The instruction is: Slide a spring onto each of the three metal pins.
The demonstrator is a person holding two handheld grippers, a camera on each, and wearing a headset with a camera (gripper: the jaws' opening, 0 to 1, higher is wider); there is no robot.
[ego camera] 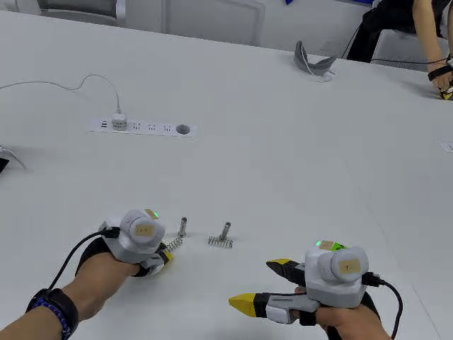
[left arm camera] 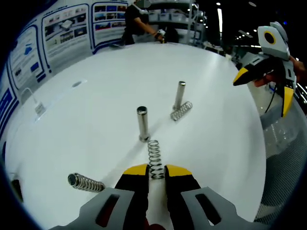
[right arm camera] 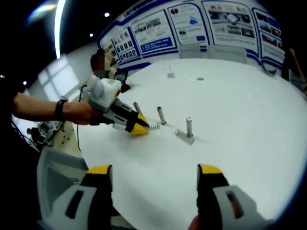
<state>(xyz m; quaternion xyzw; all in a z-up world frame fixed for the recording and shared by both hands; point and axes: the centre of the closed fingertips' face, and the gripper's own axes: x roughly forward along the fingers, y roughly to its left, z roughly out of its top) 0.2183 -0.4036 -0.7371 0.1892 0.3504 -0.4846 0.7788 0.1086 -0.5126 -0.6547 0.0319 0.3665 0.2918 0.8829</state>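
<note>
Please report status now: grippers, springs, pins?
Left gripper shut on spring, beside upright pin. Right gripper open, empty. Second spring lies by far pin.

Head view: bright, even overhead light. White table point(ego camera: 283, 142) nearly washed out, no hard glare, shadows faint and soft under both sets of jaws. Sharp throughout.

Left gripper view: ceiling lights point(left arm camera: 219, 17) far beyond the jaws flare into streaks. Table bright ahead, dimmer toward the sides. Heavy fisheye bend, posters point(left arm camera: 57, 33) left of the jaws curve. Spring point(left arm camera: 154, 163) between the jaw tips crisp, jaw bases soft.

Right gripper view: light strip point(right arm camera: 58, 21) up-left of the jaws blooms, room behind dim, table evenly lit. Wall posters point(right arm camera: 211, 21) bowed, near jaws slightly blurred.
</note>
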